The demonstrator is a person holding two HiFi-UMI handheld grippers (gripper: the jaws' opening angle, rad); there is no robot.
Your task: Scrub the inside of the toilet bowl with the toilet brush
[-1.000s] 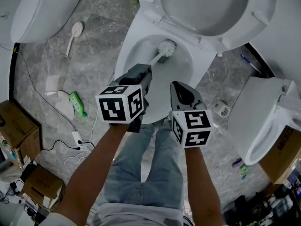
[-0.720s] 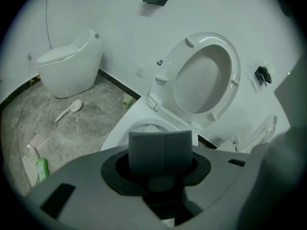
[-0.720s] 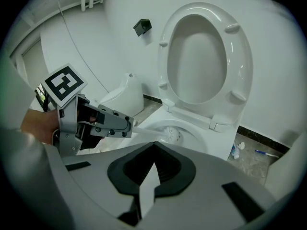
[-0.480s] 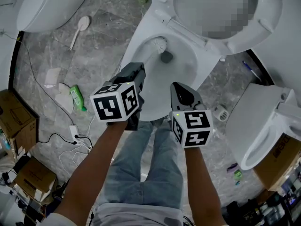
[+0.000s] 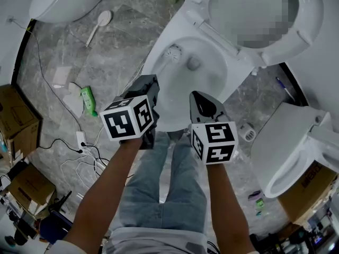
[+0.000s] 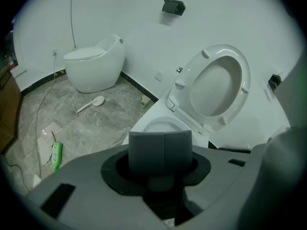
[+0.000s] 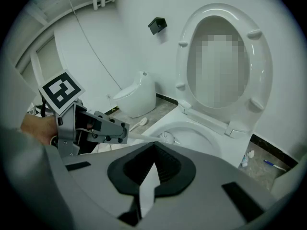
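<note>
1. Head view: 3 toilets are seen, and the middle toilet bowl (image 5: 209, 83) has its lid (image 5: 307, 25) raised. The toilet brush (image 5: 172, 52) is pinched at its handle by the left gripper (image 5: 150, 83), and its head is set against the bowl's inner wall at the left, near the drain. The right gripper (image 5: 197, 97) is held over the front rim, jaws pressed together on nothing. 2 cubes with black-and-white square markers are counted. The print on the green bottle (image 5: 87, 100) cannot be read. Bare floor is left between the bowl and the bottle
2. Left gripper view: the 2 jaws are shown as 1 shut grey block. 1 egg-shaped toilet (image 6: 93, 66), 1 white long-handled scrubber (image 6: 91, 103) on the floor and 1 black wall fitting (image 6: 173, 6) are seen
3. Right gripper view: its jaws are seen meeting at the tips, with nothing between them. The brush handle is seen running from the left gripper into the bowl. 1 pen (image 7: 273, 165) is seen by the wall
</note>
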